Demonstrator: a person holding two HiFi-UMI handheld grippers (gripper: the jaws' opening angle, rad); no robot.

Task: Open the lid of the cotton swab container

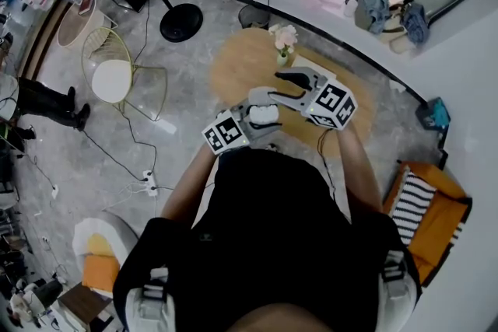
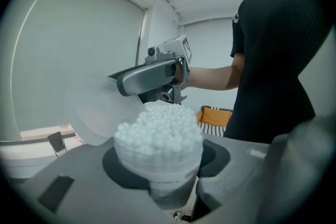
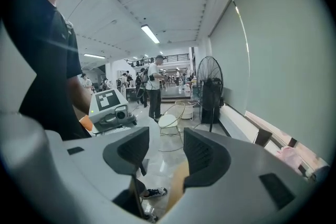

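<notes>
Cotton swab container [image 2: 157, 157] sits pinched between the jaws of our left gripper [image 2: 167, 176], held up in front of us over the round wooden table [image 1: 233, 66]. Its translucent lid [image 2: 97, 113] is already tipped back to the left and the white swab tips [image 2: 160, 126] are bare. Our right gripper [image 3: 165, 152] hangs just beyond the container with its jaws spread on nothing, so we judge the opening itself done, with at most a steadying or setting down left.

Black short-sleeved shirt [image 1: 264, 206]
</notes>
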